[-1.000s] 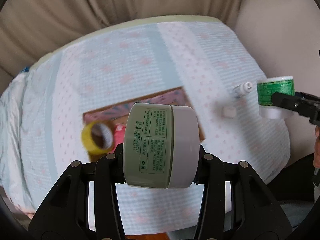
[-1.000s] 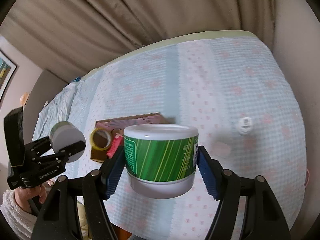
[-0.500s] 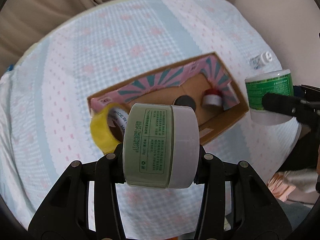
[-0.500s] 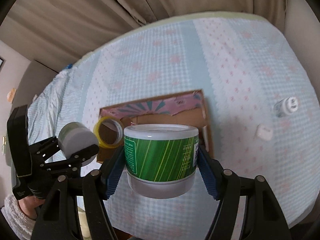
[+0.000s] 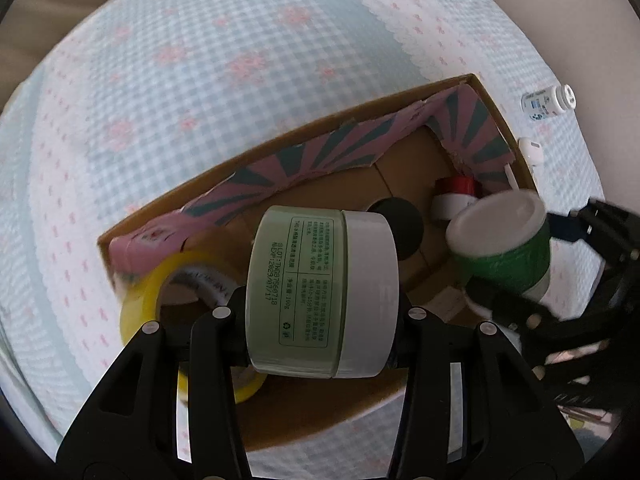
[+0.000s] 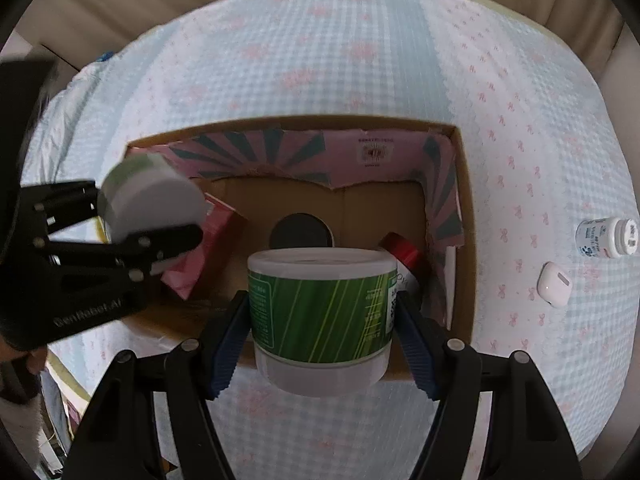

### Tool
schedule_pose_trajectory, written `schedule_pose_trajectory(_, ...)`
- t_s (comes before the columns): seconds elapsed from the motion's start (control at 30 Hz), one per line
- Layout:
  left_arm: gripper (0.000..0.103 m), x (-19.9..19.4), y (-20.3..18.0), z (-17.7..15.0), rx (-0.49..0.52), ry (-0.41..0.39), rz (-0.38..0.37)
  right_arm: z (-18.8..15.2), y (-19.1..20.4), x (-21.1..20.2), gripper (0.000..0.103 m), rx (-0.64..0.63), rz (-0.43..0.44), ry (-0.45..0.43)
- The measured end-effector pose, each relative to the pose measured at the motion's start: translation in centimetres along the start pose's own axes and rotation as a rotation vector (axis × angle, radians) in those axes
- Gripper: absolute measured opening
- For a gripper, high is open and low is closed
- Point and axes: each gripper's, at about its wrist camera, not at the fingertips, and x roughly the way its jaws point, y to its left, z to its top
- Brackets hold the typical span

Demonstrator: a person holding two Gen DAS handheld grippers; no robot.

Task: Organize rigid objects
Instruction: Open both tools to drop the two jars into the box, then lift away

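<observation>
**Two jars held over an open cardboard box**

Two grippers point steeply down over the cardboard box (image 6: 464,216) on the checked bedspread (image 6: 340,60). The left gripper (image 5: 320,312) is clamped on a pale green jar (image 5: 296,292) with a white lid, held on its side so the printed label faces the camera. The right gripper (image 6: 322,316) is clamped on a green striped tub (image 6: 320,312) with a white lid, held upright between blue ribbed pads. Both jars hang above the box's open top, not resting on its floor.

In the left wrist view the pale green jar covers much of the box floor and the lower part of the yellow tape roll (image 5: 160,292), and the right gripper's fingers at the frame's right edge are blurred. A black disc (image 5: 400,220) on the box floor is half hidden behind the jar. Only the top of a red-capped bottle (image 5: 456,192) shows beside the tub. In the right wrist view the left gripper and its jar are smeared, and they hide the tape roll almost entirely.

Only the right wrist view shows a pink carton (image 6: 216,236) lying in the box's left part, and a hand (image 6: 16,356) gripping the left tool at the frame edge. Both views show a small white bottle (image 6: 608,236) and a small white case (image 6: 554,284) lying outside the box on the bedspread, near each other.
</observation>
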Motion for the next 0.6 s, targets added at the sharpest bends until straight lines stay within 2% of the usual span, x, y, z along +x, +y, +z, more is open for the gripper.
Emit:
schedule_pose_trajectory(0.2, 0.041, 1.1, -0.1, 1.7, 0.027, 0.028, -0.013, -0.3, 0.0, 1.4, 0.068, -0.007, -0.01, 0.022)
schedule_pose_trajectory(0.23, 0.049, 0.7, 0.0, 1.9, 0.02, 0.01, -0.022, -0.3, 0.0, 1.4, 0.073, -0.002, 0.003, 0.016)
schedule_pose_trajectory(0.27, 0.093, 0.4, 0.1, 2.0, 0.015, -0.002, -0.036, -0.3, 0.0, 1.2, 0.091, 0.003, 0.017, -0.003)
schedule_pose_trajectory(0.3, 0.1, 0.1, 0.2, 2.2, 0.009, -0.015, -0.038, -0.3, 0.0, 0.8, 0.103, 0.003, 0.028, -0.034)
schedule_pose_trajectory(0.33, 0.103, -0.3, 0.3, 2.3, 0.002, -0.04, -0.03, -0.4, 0.1, 0.5, 0.103, -0.003, 0.029, -0.049)
schedule_pose_trajectory(0.4, 0.103, -0.5, 0.6, 2.4, -0.009, -0.036, -0.018, -0.5, 0.2, 0.0, 0.103, -0.029, 0.031, -0.071)
schedule_pose_trajectory(0.5, 0.103, -0.5, 1.1, 2.0, -0.04, -0.022, -0.034, -1.0, 0.3, -0.4, 0.103, -0.049, 0.035, -0.074)
schedule_pose_trajectory(0.6, 0.103, -1.0, 1.1, 1.4, -0.049, -0.033, -0.019, -1.6, 0.3, -0.7, 0.103, -0.061, 0.029, -0.065)
